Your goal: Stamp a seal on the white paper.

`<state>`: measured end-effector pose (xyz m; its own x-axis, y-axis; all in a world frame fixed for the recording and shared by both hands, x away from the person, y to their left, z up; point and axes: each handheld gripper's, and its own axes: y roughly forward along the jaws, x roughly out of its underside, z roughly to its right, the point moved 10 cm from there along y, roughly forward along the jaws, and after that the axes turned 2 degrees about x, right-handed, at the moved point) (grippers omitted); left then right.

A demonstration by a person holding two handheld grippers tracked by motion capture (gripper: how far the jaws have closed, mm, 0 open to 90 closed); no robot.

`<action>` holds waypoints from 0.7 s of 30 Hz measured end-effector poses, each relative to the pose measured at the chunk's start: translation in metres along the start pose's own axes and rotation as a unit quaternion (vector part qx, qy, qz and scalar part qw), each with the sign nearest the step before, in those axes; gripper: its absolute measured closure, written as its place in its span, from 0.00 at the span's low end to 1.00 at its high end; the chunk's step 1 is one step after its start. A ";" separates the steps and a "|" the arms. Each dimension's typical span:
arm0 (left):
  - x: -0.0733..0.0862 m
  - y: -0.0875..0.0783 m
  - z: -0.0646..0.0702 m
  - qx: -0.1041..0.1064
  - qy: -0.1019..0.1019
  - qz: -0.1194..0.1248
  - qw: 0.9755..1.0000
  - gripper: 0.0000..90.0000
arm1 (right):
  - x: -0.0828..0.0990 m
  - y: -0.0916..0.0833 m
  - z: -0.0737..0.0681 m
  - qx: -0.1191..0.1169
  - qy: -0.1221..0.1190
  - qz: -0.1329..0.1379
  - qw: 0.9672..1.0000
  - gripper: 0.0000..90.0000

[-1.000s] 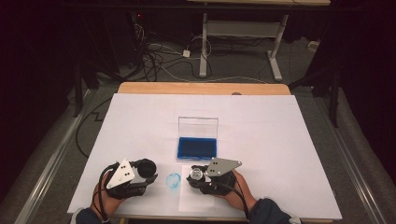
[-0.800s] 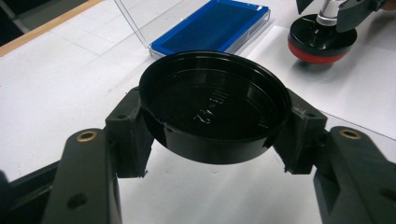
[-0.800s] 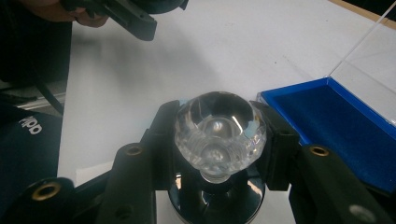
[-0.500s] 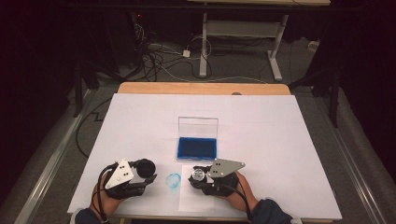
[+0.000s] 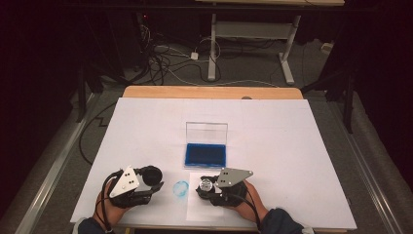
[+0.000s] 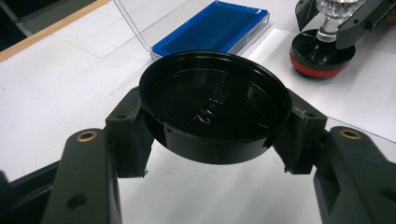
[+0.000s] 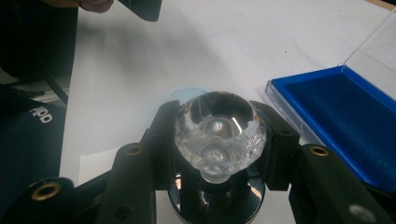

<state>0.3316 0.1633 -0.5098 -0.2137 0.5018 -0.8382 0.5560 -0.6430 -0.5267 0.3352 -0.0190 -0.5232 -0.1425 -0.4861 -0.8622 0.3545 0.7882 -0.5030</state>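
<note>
Clamping a round black lid (image 6: pixel 215 105), the left gripper (image 6: pixel 212 130) faces the right gripper (image 7: pixel 219 140), closed on a stamp's crystal knob (image 7: pixel 218 130).

Grip: right gripper (image 7: pixel 219 140) closed on clear faceted knob (image 7: pixel 219 128), one black jaw at each side.
Stamp: knob atop round black base (image 7: pixel 217 205), standing upright on white paper (image 7: pixel 93 163).
Ink pad: blue pad (image 7: pixel 345 116) in clear case at right, just beside the gripper, lid (image 7: pixel 378 51) raised.
Mark: pale blue round print (image 7: pixel 189 93) on the sheet just beyond the knob.
Upper left: dark sleeve (image 7: pixel 28 135), blurred.
</note>
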 end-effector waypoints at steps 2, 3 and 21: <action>0.000 0.001 0.001 0.001 0.001 -0.002 1.000 0.40 | 0.001 0.000 0.000 0.000 0.002 -0.001 1.000 0.63; 0.000 0.001 0.001 0.002 0.001 -0.001 1.000 0.40 | 0.001 0.001 0.000 0.001 0.002 -0.001 1.000 0.63; 0.001 0.003 0.002 0.006 0.006 -0.006 1.000 0.40 | 0.007 0.003 0.000 -0.004 0.005 -0.017 1.000 0.63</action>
<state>0.3311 0.1605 -0.5122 -0.2110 0.5166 -0.8298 0.5429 -0.6440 -0.5390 0.3349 -0.0198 -0.5313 -0.1634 -0.5089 -0.8452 0.3424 0.7741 -0.5324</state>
